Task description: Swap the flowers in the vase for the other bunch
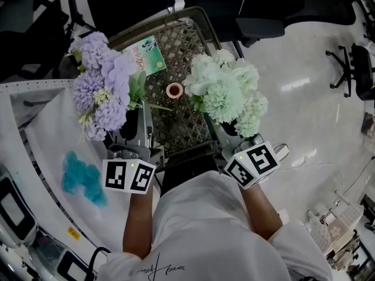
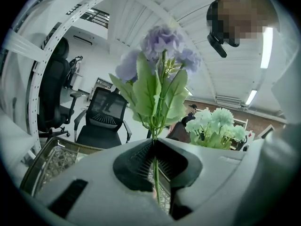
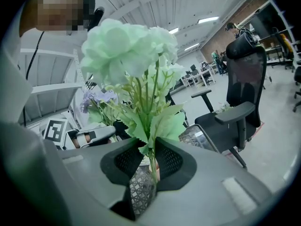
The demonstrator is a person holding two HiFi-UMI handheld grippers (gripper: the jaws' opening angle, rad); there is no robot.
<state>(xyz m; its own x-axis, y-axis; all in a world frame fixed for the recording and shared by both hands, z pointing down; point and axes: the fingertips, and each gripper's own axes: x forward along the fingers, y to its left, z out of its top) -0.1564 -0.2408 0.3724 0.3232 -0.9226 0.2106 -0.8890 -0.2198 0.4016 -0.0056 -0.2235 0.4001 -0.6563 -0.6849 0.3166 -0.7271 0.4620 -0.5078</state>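
A small terracotta-coloured vase [image 1: 174, 90] stands empty on a lattice-topped metal table [image 1: 187, 122], between the two bunches. My left gripper [image 1: 132, 123] is shut on the stems of the purple flower bunch [image 1: 105, 81], held upright to the left of the vase. In the left gripper view the green stem [image 2: 155, 173] is pinched between the dark pads [image 2: 136, 161]. My right gripper [image 1: 227, 127] is shut on the stems of the pale green flower bunch [image 1: 228, 92], right of the vase. The right gripper view shows that bunch [image 3: 129, 51] rising from the closed pads [image 3: 171, 161].
A green printed card [image 1: 145, 54] lies on the lattice table behind the vase. A blue fluffy thing [image 1: 83, 177] rests on the white table [image 1: 41, 139] at the left. Black office chairs [image 1: 258, 10] stand beyond the table and at the right [image 1: 357, 69].
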